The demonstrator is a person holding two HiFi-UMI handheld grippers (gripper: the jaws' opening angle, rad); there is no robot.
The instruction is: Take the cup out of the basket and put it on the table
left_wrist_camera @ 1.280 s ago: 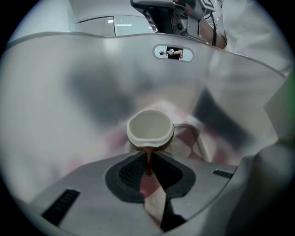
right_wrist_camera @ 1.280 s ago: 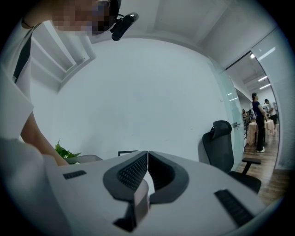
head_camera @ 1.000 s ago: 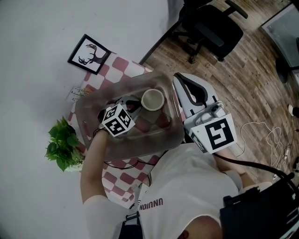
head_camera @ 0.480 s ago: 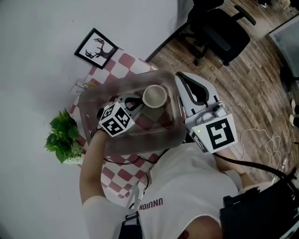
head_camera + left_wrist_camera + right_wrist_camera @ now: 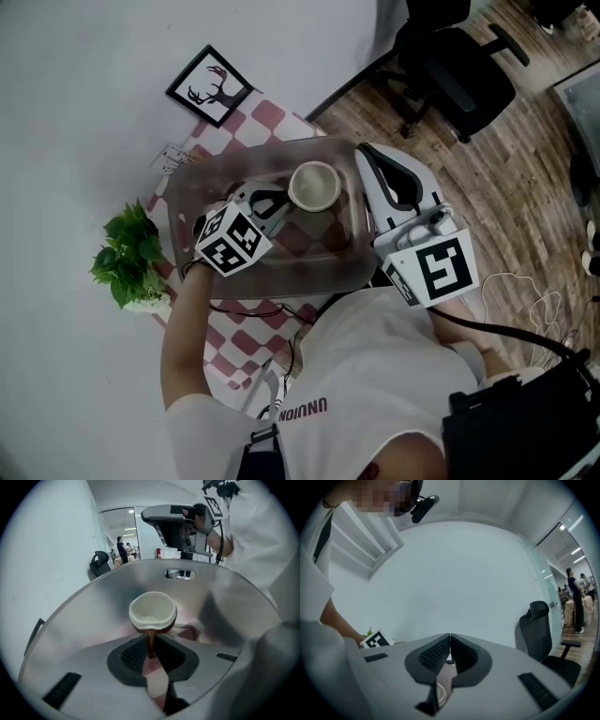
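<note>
Much of this scene is veiled. The translucent grey basket (image 5: pixel 349 267) blurs the checkered table (image 5: pixel 239 339) under it and covers most of the tabletop. From the head view, your left hand is hidden under the marker cube. The cup's base cannot be seen, so it is unclear whether the cup rests on the basket floor.

Your left gripper (image 5: pixel 281 202) (image 5: pixel 151 651) points steeply down into the basket. Its jaws are nearly together, pinching the thin brown handle of the cup (image 5: pixel 313 185) (image 5: pixel 152 613). The cup stands upright inside the basket, near its far wall, cream inside and brown outside.

Your right gripper (image 5: pixel 366 152) (image 5: pixel 450 641) is held level just beside the basket's right wall. Its jaws are pressed together with nothing between them.

A potted plant (image 5: pixel 127 258) sits at the table's left edge, and a framed deer picture (image 5: pixel 209 84) lies by its far corner.
</note>
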